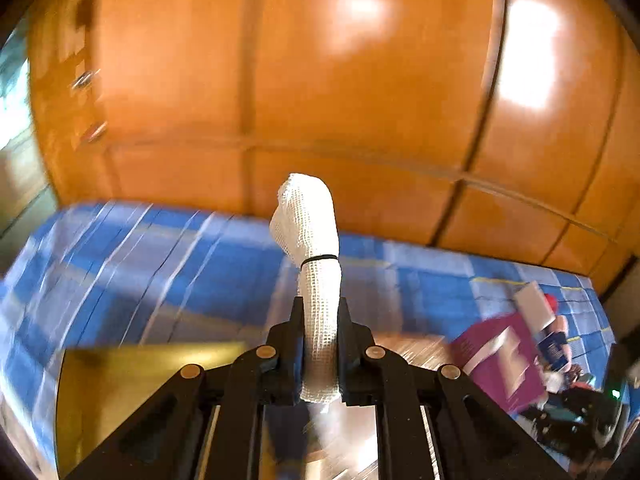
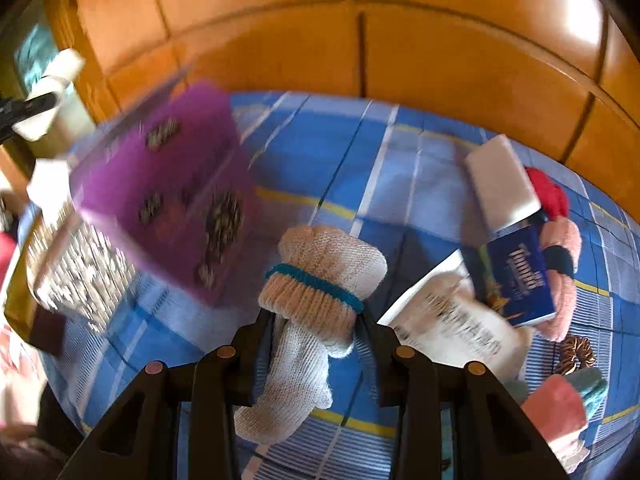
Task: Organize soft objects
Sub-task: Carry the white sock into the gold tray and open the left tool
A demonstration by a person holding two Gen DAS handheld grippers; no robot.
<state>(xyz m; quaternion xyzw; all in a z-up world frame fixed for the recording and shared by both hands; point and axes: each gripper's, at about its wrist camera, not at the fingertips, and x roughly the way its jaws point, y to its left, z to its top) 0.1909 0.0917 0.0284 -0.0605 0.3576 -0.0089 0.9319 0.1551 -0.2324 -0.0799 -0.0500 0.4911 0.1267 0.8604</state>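
In the left wrist view my left gripper [image 1: 320, 312] is shut on a white gauze roll [image 1: 310, 236] bound by a thin black band; the roll sticks up past the fingertips, above the blue checked bedspread [image 1: 160, 264]. In the right wrist view my right gripper [image 2: 318, 318] is shut on a rolled knitted glove [image 2: 324, 276] with a teal band at its cuff; the glove's fingers hang down between the jaws. It hovers over the bedspread [image 2: 360, 152]. A purple box [image 2: 172, 184] lies to the left of the glove.
Right of the glove lie a white block [image 2: 500, 184], a blue carton [image 2: 524, 272], a labelled white packet [image 2: 452, 320], a pink fluffy item [image 2: 560, 280], a red one [image 2: 550, 192], a striped scrunchie [image 2: 576, 356] and pink cloth [image 2: 556, 412]. Orange wooden panels [image 1: 360, 80] stand behind the bed.
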